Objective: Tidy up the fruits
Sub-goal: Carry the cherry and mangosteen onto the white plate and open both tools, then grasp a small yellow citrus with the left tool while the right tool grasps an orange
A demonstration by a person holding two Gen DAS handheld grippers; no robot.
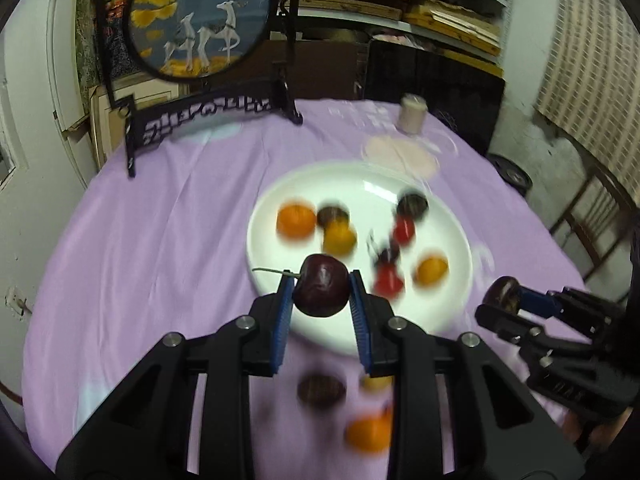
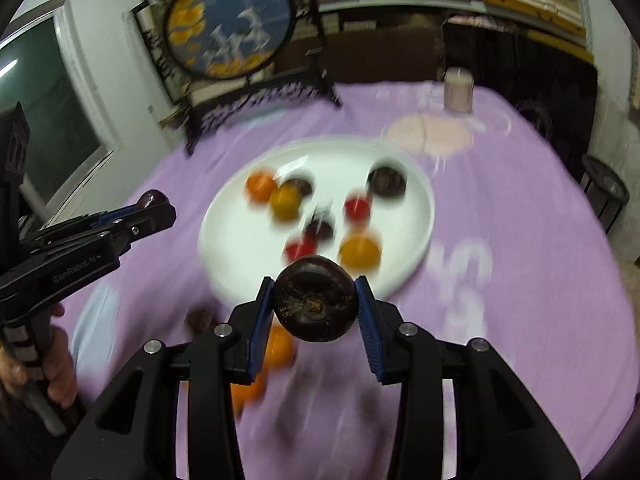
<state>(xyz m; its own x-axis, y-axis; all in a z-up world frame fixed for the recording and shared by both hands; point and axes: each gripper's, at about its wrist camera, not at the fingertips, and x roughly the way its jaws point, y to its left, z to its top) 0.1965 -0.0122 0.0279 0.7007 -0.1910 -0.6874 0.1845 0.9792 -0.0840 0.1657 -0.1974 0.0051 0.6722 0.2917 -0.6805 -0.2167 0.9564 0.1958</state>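
Observation:
My left gripper is shut on a dark red cherry with a thin stem, held above the near rim of a white plate. My right gripper is shut on a dark brown round fruit, held above the plate's near edge. The plate holds several blurred fruits: oranges, red ones and dark ones. The right gripper shows in the left wrist view, and the left gripper in the right wrist view. Loose fruits lie on the cloth below the grippers: an orange and a dark fruit.
A purple cloth covers the round table. A black-framed round deer screen stands at the back left. A pale cup and a pink coaster sit behind the plate. A chair stands at the right.

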